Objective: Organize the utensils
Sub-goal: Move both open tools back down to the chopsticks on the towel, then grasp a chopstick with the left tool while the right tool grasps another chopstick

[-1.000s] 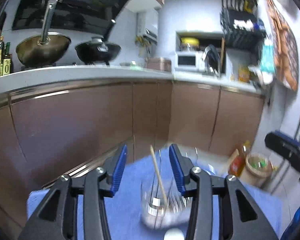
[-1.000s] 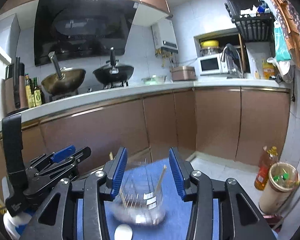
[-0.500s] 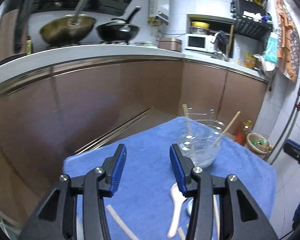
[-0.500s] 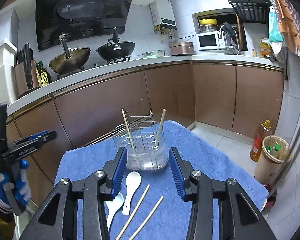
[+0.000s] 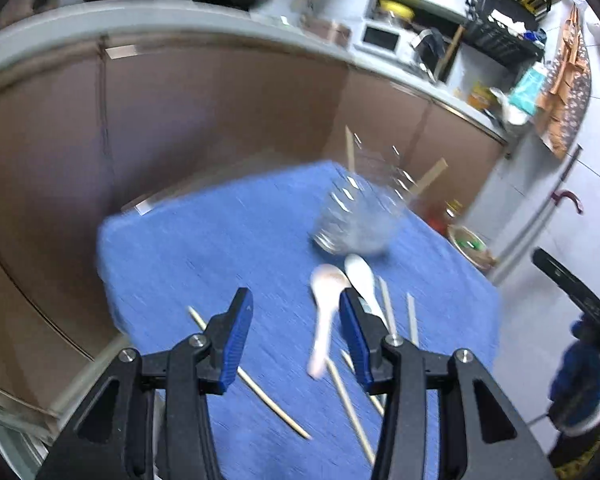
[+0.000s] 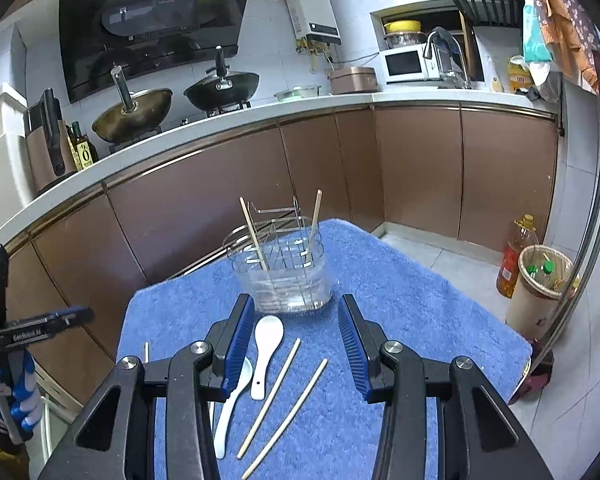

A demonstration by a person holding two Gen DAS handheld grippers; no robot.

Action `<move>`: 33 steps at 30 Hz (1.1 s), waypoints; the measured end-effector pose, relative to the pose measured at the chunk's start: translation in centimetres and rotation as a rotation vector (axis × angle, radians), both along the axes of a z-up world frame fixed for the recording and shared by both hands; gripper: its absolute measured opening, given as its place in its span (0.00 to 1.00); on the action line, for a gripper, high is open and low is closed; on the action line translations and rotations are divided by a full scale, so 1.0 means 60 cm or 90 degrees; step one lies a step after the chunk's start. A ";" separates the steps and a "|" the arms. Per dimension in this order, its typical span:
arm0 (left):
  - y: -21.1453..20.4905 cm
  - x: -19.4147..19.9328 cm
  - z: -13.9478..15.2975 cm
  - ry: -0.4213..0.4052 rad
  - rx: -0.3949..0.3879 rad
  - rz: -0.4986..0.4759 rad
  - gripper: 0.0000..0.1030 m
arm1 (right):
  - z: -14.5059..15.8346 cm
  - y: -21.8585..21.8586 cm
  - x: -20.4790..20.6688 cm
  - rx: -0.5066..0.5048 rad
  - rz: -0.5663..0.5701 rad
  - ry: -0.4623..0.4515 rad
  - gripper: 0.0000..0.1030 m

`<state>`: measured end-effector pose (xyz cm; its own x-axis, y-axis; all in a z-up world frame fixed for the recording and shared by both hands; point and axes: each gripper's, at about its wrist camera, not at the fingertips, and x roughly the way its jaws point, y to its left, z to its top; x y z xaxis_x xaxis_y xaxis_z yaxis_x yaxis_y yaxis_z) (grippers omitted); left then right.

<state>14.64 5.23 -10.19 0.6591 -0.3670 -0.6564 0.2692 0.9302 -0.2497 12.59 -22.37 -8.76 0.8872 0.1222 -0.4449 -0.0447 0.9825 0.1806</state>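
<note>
1. Over the blue towel (image 6: 400, 300), you are tilting your right gripper (image 6: 296, 344) downward, jaws partly apart and empty.
2. Your left gripper (image 5: 296, 336) is hovering likewise, gripping nothing.
3. At twelve o'clock, the clear holder (image 6: 280, 272) is keeping two chopsticks upright.
4. Compared with a second ago, both views are now showing two white spoons (image 6: 265, 356) and loose chopsticks (image 6: 270, 396) lying below the holder.

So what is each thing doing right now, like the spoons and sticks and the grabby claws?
Clear holder: upright on the blue cloth, two chopsticks standing in it.
White spoons: two, lying flat on the cloth.
Loose chopsticks: lying flat beside the spoons.
Left gripper: open, holding nothing.
Right gripper: open, holding nothing.
</note>
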 end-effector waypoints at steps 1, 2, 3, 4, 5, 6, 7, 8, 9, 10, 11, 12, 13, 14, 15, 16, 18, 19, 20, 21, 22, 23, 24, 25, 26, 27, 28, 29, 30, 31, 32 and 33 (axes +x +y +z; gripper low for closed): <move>-0.007 -0.001 -0.006 0.012 -0.007 -0.012 0.41 | -0.002 0.000 -0.001 0.001 0.001 0.004 0.40; -0.015 -0.003 -0.015 0.028 -0.015 -0.025 0.41 | -0.004 -0.001 -0.001 0.002 0.002 0.007 0.40; -0.024 -0.004 -0.023 0.043 -0.020 -0.038 0.41 | -0.006 -0.002 -0.002 0.003 0.003 0.011 0.40; -0.033 -0.005 -0.031 0.055 -0.025 -0.047 0.41 | -0.008 -0.003 -0.002 0.003 0.002 0.015 0.40; -0.040 -0.005 -0.039 0.070 -0.030 -0.057 0.41 | -0.009 -0.004 -0.001 0.003 0.002 0.017 0.40; -0.048 -0.003 -0.046 0.082 -0.033 -0.065 0.41 | -0.011 -0.005 -0.001 0.004 0.001 0.020 0.40; -0.058 -0.002 -0.053 0.094 -0.036 -0.074 0.41 | -0.013 -0.007 0.000 0.005 0.001 0.023 0.40; -0.067 0.001 -0.061 0.108 -0.041 -0.081 0.41 | -0.016 -0.009 0.002 0.007 0.001 0.028 0.40; -0.075 0.004 -0.071 0.125 -0.045 -0.088 0.41 | -0.020 -0.010 0.004 0.009 0.002 0.033 0.40; -0.080 0.007 -0.079 0.135 -0.046 -0.091 0.41 | -0.024 -0.011 0.007 0.011 0.003 0.038 0.40; -0.084 0.009 -0.087 0.146 -0.046 -0.092 0.41 | -0.028 -0.012 0.008 0.013 0.004 0.041 0.40; -0.087 0.011 -0.095 0.155 -0.046 -0.093 0.41 | -0.033 -0.013 0.009 0.013 0.005 0.046 0.40; -0.090 0.013 -0.102 0.164 -0.047 -0.093 0.41 | -0.036 -0.014 0.010 0.012 0.006 0.050 0.40; -0.093 0.016 -0.110 0.173 -0.047 -0.093 0.41 | -0.041 -0.014 0.013 0.012 0.008 0.056 0.40; -0.095 0.018 -0.115 0.181 -0.047 -0.092 0.41 | -0.045 -0.015 0.015 0.013 0.009 0.062 0.40; -0.097 0.020 -0.120 0.187 -0.045 -0.091 0.41 | -0.049 -0.017 0.017 0.015 0.010 0.068 0.40; -0.103 0.024 -0.129 0.198 -0.043 -0.094 0.41 | -0.061 -0.018 0.028 0.018 0.014 0.093 0.40; -0.106 0.026 -0.134 0.206 -0.043 -0.094 0.41 | -0.067 -0.018 0.032 0.019 0.016 0.104 0.40; -0.108 0.028 -0.141 0.215 -0.042 -0.093 0.38 | -0.075 -0.018 0.037 0.022 0.018 0.117 0.40; -0.111 0.031 -0.147 0.226 -0.040 -0.092 0.35 | -0.084 -0.018 0.043 0.026 0.022 0.133 0.40; -0.113 0.034 -0.155 0.240 -0.041 -0.089 0.33 | -0.093 -0.017 0.049 0.031 0.026 0.148 0.40; -0.115 0.037 -0.165 0.258 -0.044 -0.087 0.29 | -0.101 -0.017 0.054 0.034 0.030 0.160 0.40; -0.117 0.040 -0.173 0.271 -0.047 -0.086 0.26 | -0.107 -0.016 0.058 0.037 0.031 0.168 0.40; -0.118 0.044 -0.182 0.285 -0.049 -0.083 0.25 | -0.115 -0.015 0.060 0.042 0.034 0.177 0.40; -0.119 0.047 -0.189 0.293 -0.048 -0.080 0.23 | -0.122 -0.015 0.064 0.047 0.038 0.186 0.40; -0.120 0.050 -0.195 0.298 -0.043 -0.076 0.22 | -0.127 -0.015 0.067 0.050 0.039 0.193 0.40; -0.121 0.053 -0.199 0.300 -0.038 -0.071 0.21 | -0.132 -0.016 0.070 0.052 0.040 0.199 0.39; -0.121 0.057 -0.205 0.306 -0.032 -0.062 0.20 | -0.138 -0.017 0.074 0.056 0.044 0.207 0.39; -0.121 0.061 -0.210 0.311 -0.031 -0.057 0.19 | -0.141 -0.016 0.075 0.058 0.046 0.211 0.38; -0.120 0.065 -0.215 0.318 -0.032 -0.053 0.18 | -0.144 -0.017 0.078 0.058 0.046 0.215 0.38; -0.120 0.067 -0.219 0.323 -0.030 -0.049 0.17 | -0.147 -0.016 0.081 0.056 0.046 0.221 0.38; -0.120 0.070 -0.224 0.329 -0.025 -0.044 0.17 | -0.150 -0.016 0.086 0.054 0.047 0.227 0.37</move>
